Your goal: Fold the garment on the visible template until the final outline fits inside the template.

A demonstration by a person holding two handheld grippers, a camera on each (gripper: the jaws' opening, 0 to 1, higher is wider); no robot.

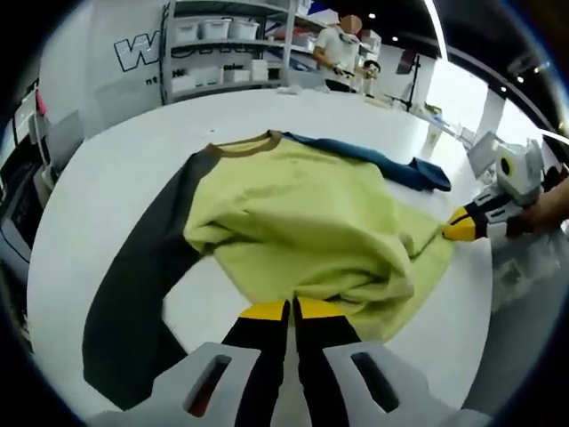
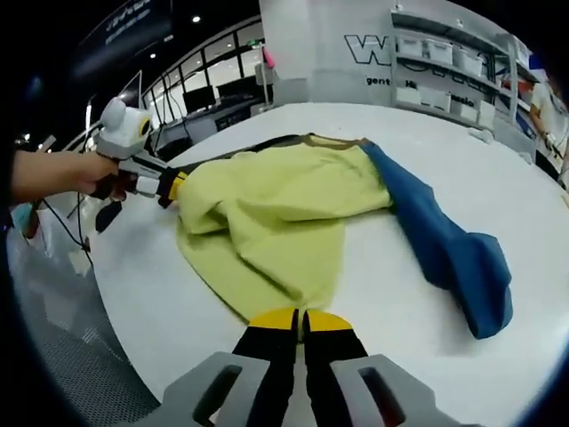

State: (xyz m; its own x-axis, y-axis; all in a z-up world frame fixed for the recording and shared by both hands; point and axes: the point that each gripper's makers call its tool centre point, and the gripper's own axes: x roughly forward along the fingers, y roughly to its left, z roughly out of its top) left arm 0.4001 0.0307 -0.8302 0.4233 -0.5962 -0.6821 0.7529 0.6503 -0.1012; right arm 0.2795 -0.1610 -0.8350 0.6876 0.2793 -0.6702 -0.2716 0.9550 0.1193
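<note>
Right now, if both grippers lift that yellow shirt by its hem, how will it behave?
Likely floppy: the yellow shirt already bunches in soft folds. The blue sleeve and dark sleeve would probably dangle and drag. It looks light.

Large outlined white letter "W" on the gray back wall (image 1: 133,53), top left of the left gripper view; rest of the word cut off by the shelving rack (image 1: 227,44) in front of it. Small dark print below it, too blurred to read. Right gripper view: same outlined "W" on the wall (image 2: 364,44), next letters hidden behind shelves (image 2: 444,71); smaller line beneath starts "gent", remainder unreadable. Slanted white lettering on a dark overhead sign (image 2: 129,18), upper left, too small to make out. No other legible text.
</note>
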